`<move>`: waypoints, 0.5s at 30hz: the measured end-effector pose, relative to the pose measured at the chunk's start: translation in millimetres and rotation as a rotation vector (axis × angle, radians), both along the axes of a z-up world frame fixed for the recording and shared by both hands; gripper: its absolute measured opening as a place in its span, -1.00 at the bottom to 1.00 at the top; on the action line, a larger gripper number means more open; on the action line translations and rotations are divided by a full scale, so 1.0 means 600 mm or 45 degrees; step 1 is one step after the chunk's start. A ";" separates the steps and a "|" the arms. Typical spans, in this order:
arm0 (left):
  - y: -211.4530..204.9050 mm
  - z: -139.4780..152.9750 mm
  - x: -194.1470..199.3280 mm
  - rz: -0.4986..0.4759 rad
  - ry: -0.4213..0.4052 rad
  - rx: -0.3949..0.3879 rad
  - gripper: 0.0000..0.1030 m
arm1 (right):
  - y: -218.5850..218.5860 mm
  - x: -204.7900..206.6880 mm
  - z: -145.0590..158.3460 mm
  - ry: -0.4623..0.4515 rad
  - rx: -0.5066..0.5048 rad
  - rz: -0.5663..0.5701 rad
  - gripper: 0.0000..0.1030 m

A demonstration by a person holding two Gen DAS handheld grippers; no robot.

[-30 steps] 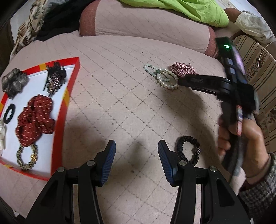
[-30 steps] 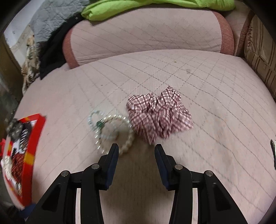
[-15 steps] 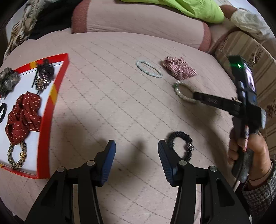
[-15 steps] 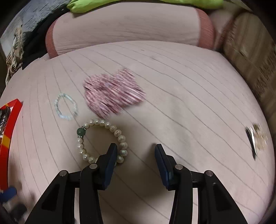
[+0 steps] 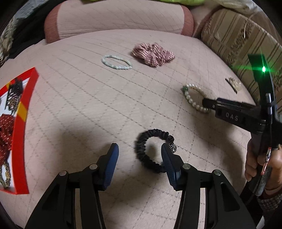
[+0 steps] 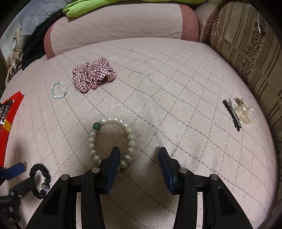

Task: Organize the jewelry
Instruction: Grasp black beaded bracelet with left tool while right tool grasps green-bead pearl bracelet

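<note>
My left gripper (image 5: 139, 151) is open, low over the pink quilted cushion (image 5: 88, 98). A black hair tie (image 5: 151, 149) lies by its right finger, part of the loop between the jaws. My right gripper (image 6: 139, 155) is open; its left finger sits inside the pearl bracelet (image 6: 112, 141), whose near edge lies between the jaws. The bracelet also shows in the left wrist view (image 5: 193, 100). A pale bead bracelet (image 6: 59, 89), a checked scrunchie (image 6: 93, 74) and a hair clip (image 6: 236, 112) lie loose. The red-rimmed tray (image 5: 23, 112) at left holds several pieces.
A pink bolster (image 6: 123, 26) runs along the back. A striped cushion (image 6: 250, 49) stands at the right. Green cloth (image 6: 88, 7) lies on the bolster. The hand holding the right gripper (image 5: 260, 158) is at the right edge of the left wrist view.
The right gripper has dragged the pearl bracelet away from the scrunchie and pale bracelet, toward the near right. The left gripper has moved right, up to the black hair tie.
</note>
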State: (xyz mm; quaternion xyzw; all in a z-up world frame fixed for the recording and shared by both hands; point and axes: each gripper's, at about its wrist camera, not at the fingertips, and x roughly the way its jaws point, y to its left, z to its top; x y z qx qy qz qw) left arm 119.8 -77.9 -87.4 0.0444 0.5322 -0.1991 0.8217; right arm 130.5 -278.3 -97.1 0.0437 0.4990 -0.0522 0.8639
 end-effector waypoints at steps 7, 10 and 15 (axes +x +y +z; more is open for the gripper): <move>-0.021 -0.008 -0.013 -0.017 -0.061 0.117 -0.86 | 0.033 0.015 -0.007 -0.040 -0.064 0.037 -0.31; -0.011 0.002 -0.016 -0.020 -0.035 0.079 -0.86 | 0.049 0.014 -0.004 -0.050 -0.042 0.079 -0.79; 0.019 0.031 -0.030 0.032 -0.050 0.024 -0.86 | 0.056 0.001 0.003 -0.068 0.083 0.123 -0.79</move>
